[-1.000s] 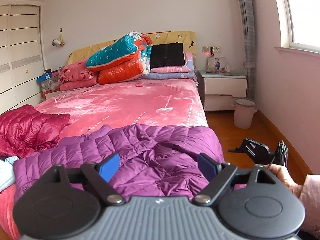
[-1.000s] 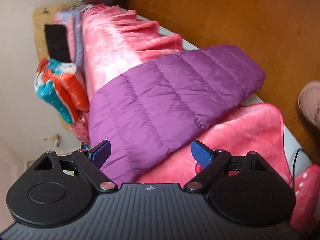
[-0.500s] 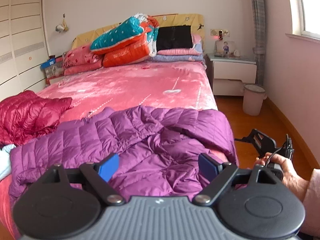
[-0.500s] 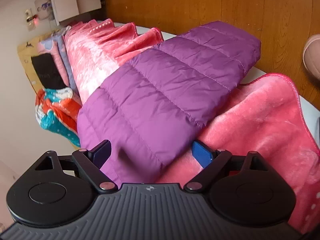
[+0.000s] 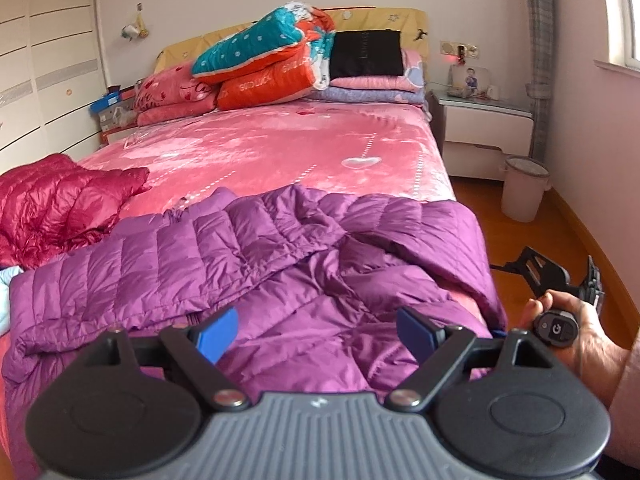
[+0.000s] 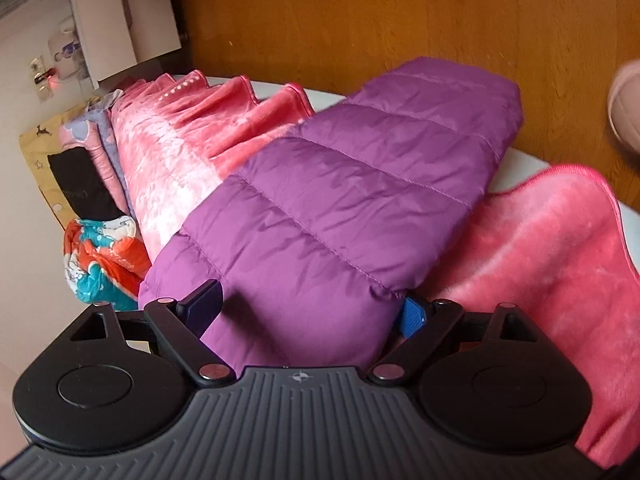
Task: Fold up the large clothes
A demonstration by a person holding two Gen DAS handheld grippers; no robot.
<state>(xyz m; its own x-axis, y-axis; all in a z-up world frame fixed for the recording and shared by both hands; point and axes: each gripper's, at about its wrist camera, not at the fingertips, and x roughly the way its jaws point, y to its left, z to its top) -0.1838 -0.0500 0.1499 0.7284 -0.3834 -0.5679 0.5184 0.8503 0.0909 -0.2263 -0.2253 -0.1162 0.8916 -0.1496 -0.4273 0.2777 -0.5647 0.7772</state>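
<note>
A purple quilted jacket point(image 5: 256, 264) lies crumpled across the foot of the bed point(image 5: 280, 148), its puffy, stitched panels shiny and creased. One sleeve point(image 6: 360, 184) hangs over the bed's edge as a long padded tube with straight seams across it. The bed wears a plush pink blanket point(image 6: 552, 248) with a velvety sheen and a hemmed rim.

The left gripper point(image 5: 316, 330) hovers over the jacket, its blue-padded jaws spread wide with nothing between them. The right gripper point(image 6: 308, 312) has its jaws spread around the sleeve's near end; the fabric fills the gap between the pads, but whether they press on it I cannot tell. A hand point(image 5: 576, 332) holds that gripper beside the bed.

A glossy red jacket point(image 5: 60, 200) sits bunched on the bed's left, and soft pillows point(image 5: 260, 68) pile at the headboard.
</note>
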